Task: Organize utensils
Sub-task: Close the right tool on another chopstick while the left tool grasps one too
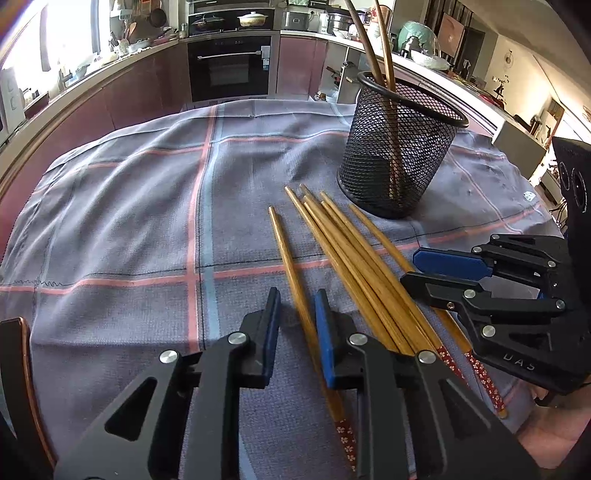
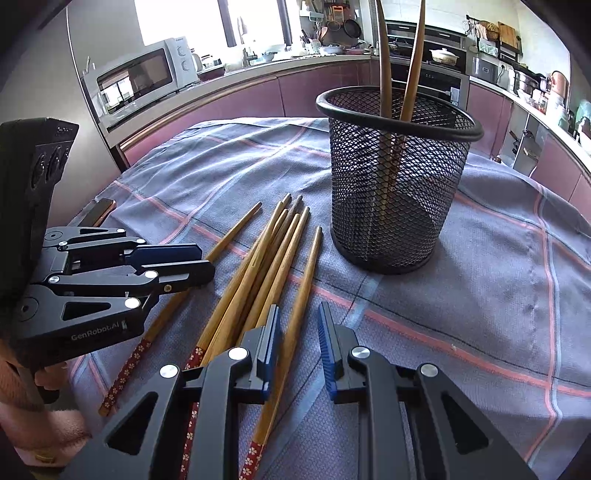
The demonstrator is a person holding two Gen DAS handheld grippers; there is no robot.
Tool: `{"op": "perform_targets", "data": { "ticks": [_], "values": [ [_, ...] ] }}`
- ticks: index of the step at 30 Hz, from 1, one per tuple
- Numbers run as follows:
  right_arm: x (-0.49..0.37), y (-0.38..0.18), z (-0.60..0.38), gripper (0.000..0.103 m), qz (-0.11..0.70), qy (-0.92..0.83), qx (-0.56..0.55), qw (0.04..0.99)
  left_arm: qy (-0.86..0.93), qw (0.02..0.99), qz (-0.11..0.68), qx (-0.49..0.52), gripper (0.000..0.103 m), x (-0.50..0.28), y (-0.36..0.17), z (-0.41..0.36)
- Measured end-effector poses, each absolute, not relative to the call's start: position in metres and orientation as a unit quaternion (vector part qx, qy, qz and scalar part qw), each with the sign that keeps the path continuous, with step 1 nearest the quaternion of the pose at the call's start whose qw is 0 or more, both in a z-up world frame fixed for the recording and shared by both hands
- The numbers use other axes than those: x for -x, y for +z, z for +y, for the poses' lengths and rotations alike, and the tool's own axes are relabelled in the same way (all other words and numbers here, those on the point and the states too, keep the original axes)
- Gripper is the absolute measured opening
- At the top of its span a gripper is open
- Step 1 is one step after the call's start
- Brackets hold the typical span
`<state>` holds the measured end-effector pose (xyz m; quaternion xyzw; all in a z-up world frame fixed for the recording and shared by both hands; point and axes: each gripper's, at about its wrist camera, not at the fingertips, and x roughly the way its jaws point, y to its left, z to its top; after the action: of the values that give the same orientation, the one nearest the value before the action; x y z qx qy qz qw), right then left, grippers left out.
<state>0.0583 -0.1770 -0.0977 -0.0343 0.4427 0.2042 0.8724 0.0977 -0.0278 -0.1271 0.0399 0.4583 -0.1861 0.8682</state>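
While open, both fingers (image 1: 324,325) straddle chopsticks (image 1: 354,258).

I work in a home kitchen, shown by the built-in oven (image 1: 229,68), microwave (image 2: 142,79), pots on the counter (image 1: 255,18), and my cloth-covered table (image 1: 147,221).

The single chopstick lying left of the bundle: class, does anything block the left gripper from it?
Nothing visible does. The left gripper is open, with the single chopstick lying bare on the cloth between its fingers, apart from the bundle.
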Motion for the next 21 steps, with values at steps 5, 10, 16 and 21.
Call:
{"op": "perform_targets", "data": {
  "ticks": [5,10,16,21],
  "values": [
    [-0.059,-0.098,-0.177,0.009,0.443,0.204,0.032,0.872,-0.178,0.869,0.461,-0.031,0.011,-0.100,-0.127,-0.027],
    [-0.060,-0.099,-0.180,0.007,0.444,0.207,0.023,0.872,-0.176,0.868,0.463,-0.021,0.008,-0.099,-0.127,-0.025],
    [-0.058,-0.098,-0.186,0.005,0.446,0.213,0.007,0.869,-0.177,0.869,0.462,-0.011,0.008,-0.095,-0.125,-0.023],
    [-0.054,-0.092,-0.192,0.005,0.441,0.223,-0.008,0.869,-0.187,0.872,0.453,0.002,0.008,-0.091,-0.115,-0.018]
  ]
}}
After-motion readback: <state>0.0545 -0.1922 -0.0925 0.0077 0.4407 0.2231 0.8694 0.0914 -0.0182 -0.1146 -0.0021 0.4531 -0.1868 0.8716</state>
